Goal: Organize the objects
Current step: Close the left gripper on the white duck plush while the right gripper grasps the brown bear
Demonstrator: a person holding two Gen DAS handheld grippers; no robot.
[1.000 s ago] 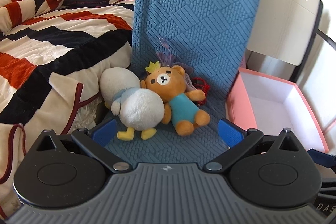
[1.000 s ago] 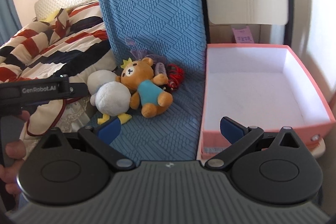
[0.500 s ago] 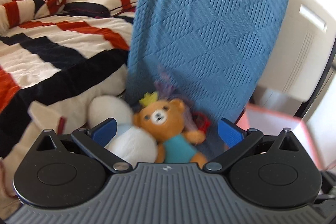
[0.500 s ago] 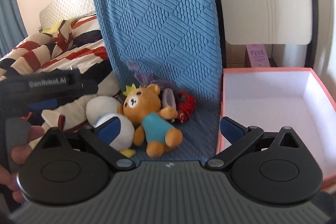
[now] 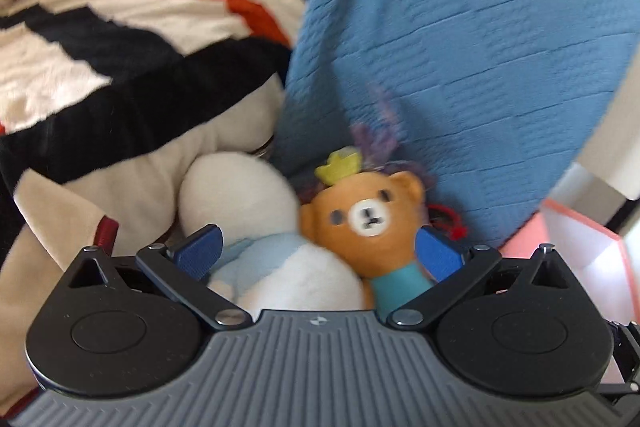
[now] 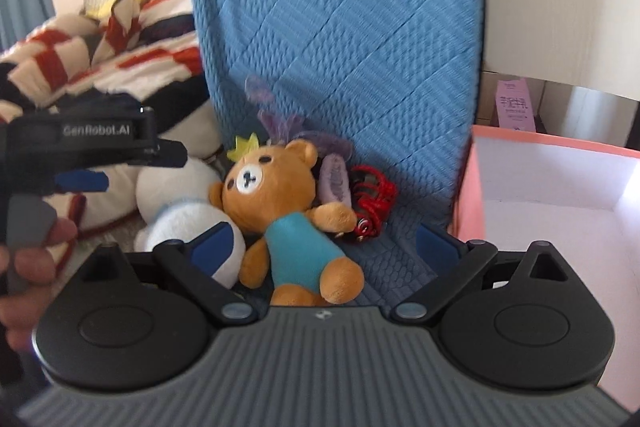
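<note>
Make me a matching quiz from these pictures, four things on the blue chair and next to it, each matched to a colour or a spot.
Things:
1. bear plush
2. white plush
3. red hair tie
4. pink box

Descriptions:
A. beside the chair, on the right of the right wrist view
B. wears a teal shirt and a yellow crown
C. coiled against the chair back, by the bear's raised paw
D. lies on the striped blanket's side of the bear

Pairs: 1-B, 2-D, 3-C, 4-A
</note>
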